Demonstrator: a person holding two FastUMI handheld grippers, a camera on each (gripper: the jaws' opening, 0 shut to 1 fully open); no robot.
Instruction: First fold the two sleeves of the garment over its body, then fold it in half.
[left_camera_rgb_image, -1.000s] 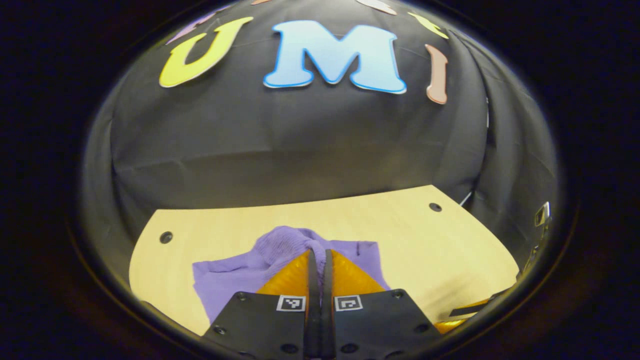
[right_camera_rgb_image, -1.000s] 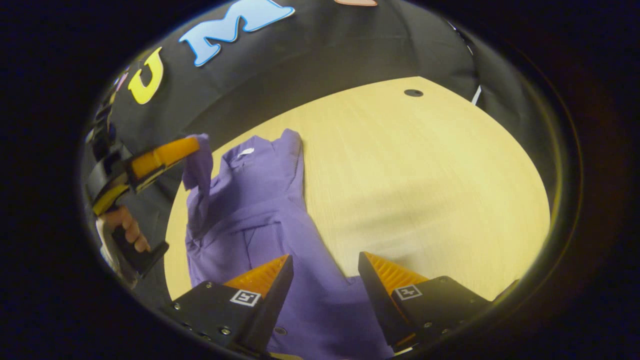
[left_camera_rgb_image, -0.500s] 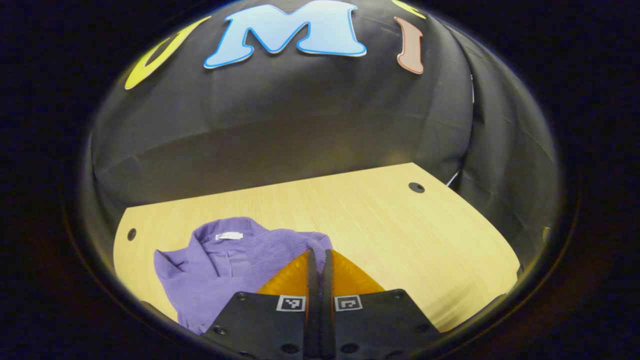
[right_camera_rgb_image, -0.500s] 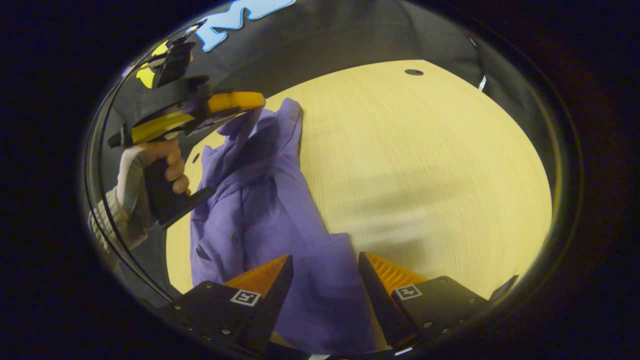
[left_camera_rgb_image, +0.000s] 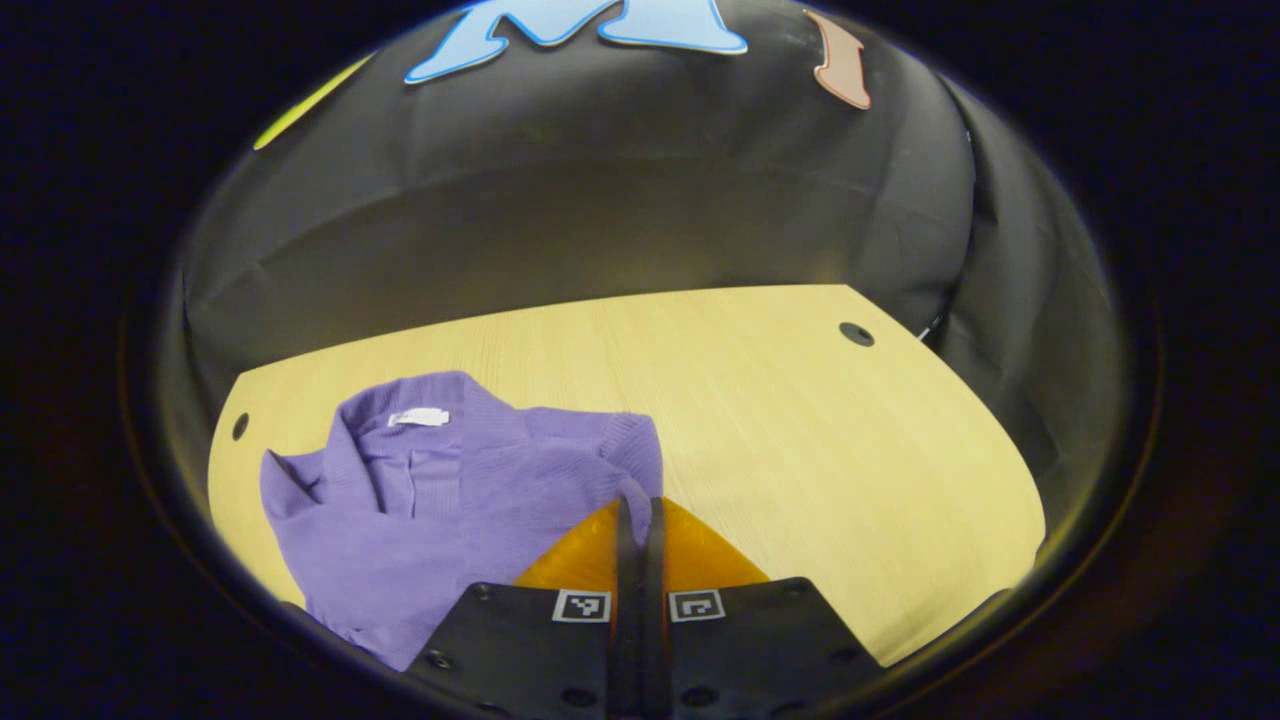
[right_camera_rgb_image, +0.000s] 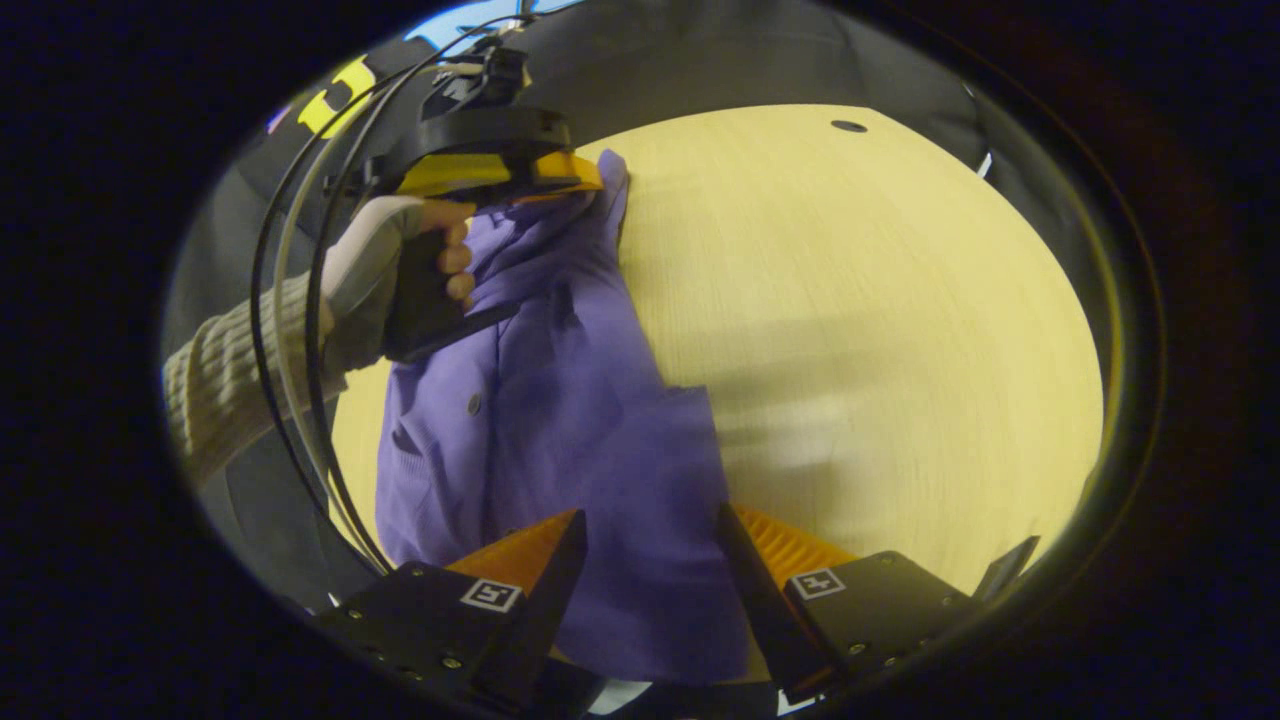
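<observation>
A purple knit garment (left_camera_rgb_image: 430, 500) lies on the pale wooden table (left_camera_rgb_image: 800, 450), its collar with a white label (left_camera_rgb_image: 418, 417) pointing at the far wall. My left gripper (left_camera_rgb_image: 637, 505) is shut on the garment's sleeve, whose cuff end (left_camera_rgb_image: 635, 455) drapes over the body just ahead of the fingertips. In the right gripper view the left gripper (right_camera_rgb_image: 575, 180) is low over the garment's (right_camera_rgb_image: 560, 400) collar end, held by a hand (right_camera_rgb_image: 445, 255). My right gripper (right_camera_rgb_image: 645, 545) stands open above the garment's near end, with cloth showing in the gap and no finger touching it.
Bare table (right_camera_rgb_image: 880, 300) stretches to the right of the garment. Round holes (left_camera_rgb_image: 856, 334) (left_camera_rgb_image: 240, 427) mark the far corners. Black cloth walls close the table's back and sides. Black cables (right_camera_rgb_image: 300, 300) loop past the person's knit cuff (right_camera_rgb_image: 220, 370).
The left gripper has carried the raised sleeve to the right across the garment's body and lowered it. The right gripper stayed open near the garment's end, closing in slightly.
</observation>
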